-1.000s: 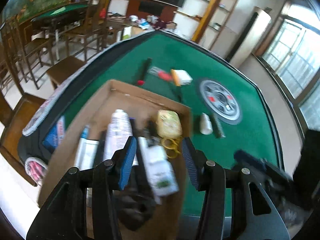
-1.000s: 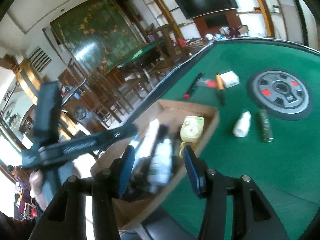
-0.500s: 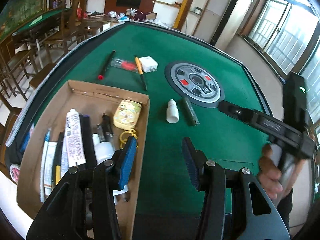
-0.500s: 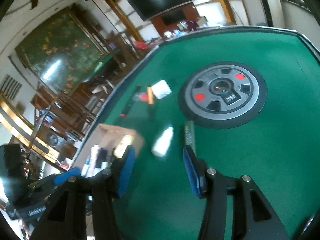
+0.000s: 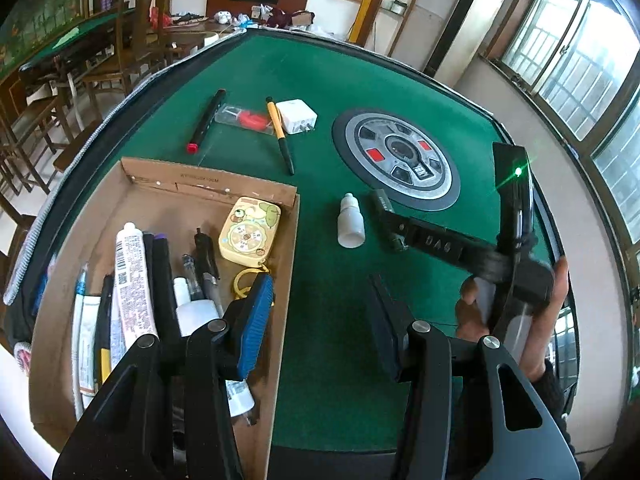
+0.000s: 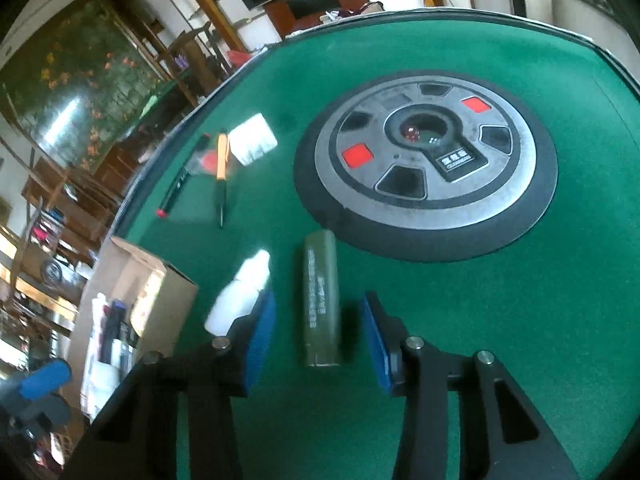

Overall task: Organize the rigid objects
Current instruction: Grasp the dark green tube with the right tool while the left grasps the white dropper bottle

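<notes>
Since earlier, right gripper (image 6: 318,338) swung from box (image 5: 208,192) to straddle green tube (image 6: 320,300); fingers closing, not touching. Stiff, light, rollable: grip mid-body. Left gripper (image 5: 320,320) gapes empty.

My claws are matt black plastic with ribbed blue rubbery pads (image 6: 262,336) and shiny metal screw heads. Under me the table (image 5: 320,80) wears a soft green felt, matt and finely napped. The green tube (image 6: 320,300) looks dull, smooth plastic or metal; I cannot tell which. The white bottle (image 5: 351,226) is smooth plastic with a faint sheen. The box (image 5: 208,188) is rough brown cardboard. The round centre plate (image 6: 424,164) is brushed grey metal, scuffed, with a black rim.
</notes>
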Demonstrator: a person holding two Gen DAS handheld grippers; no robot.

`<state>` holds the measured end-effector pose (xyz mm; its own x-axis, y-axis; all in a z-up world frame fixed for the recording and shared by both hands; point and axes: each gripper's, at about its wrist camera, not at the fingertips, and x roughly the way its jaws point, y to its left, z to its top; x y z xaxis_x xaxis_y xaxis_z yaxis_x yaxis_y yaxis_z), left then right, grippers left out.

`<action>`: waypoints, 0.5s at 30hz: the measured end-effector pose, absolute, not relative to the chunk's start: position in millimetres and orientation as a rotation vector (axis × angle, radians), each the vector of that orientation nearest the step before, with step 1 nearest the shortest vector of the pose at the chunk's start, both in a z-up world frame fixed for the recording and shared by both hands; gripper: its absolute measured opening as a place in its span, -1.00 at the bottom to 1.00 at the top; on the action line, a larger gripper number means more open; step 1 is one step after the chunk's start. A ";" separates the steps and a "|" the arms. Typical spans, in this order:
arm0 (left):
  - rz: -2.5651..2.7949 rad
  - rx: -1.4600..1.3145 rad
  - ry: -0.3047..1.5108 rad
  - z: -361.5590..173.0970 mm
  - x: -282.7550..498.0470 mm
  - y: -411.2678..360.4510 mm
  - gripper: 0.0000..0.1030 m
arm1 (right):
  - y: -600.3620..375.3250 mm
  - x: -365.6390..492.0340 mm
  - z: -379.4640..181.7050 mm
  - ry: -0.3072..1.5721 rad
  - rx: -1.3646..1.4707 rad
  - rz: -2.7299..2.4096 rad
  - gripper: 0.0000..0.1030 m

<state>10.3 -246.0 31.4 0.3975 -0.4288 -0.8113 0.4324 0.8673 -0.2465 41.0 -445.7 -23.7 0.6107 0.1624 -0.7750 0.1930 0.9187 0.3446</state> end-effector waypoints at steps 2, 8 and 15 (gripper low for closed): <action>-0.542 0.006 1.036 28.7 13.8 -249.1 -0.08 | -439.7 38.6 -21.3 0.915 0.373 -0.033 -0.19; -0.558 0.048 1.052 26.2 22.0 -268.3 -0.08 | -431.1 35.4 -19.4 0.918 0.240 -0.109 -0.53; -0.612 0.093 1.122 12.4 37.9 -305.8 -0.08 | -457.0 29.9 -20.9 0.956 0.398 -0.081 -0.64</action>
